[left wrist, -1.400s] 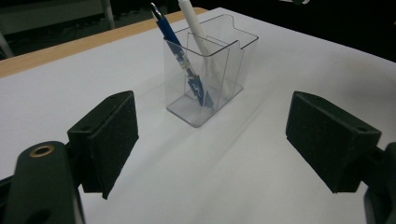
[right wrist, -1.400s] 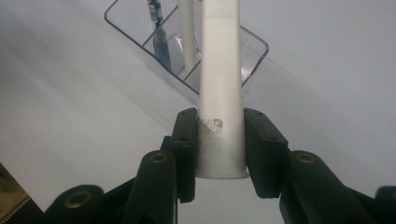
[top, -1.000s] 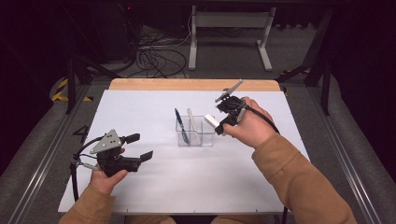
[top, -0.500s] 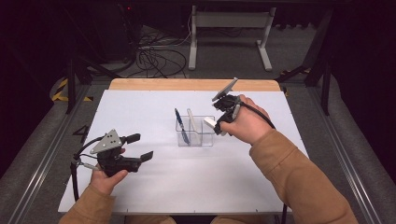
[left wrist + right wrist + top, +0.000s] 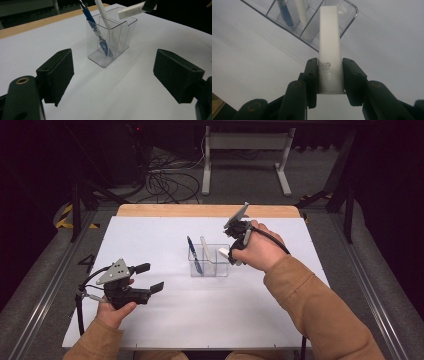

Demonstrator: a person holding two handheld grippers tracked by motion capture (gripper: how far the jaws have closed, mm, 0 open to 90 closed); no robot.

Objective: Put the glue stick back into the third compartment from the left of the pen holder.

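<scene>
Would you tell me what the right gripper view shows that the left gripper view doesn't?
Right gripper view: its jaws clamp the white tube, logo visible at the pads, tube tip over the clear holder. Left gripper view: its own open jaws, empty, and the holder's full front standing on the white table. Both share the holder, blue pen, white pen and tube.

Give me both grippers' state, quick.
Left gripper: open, holding nothing, low over the table.
Right gripper: shut on the white tube, above the clear organizer.
</scene>
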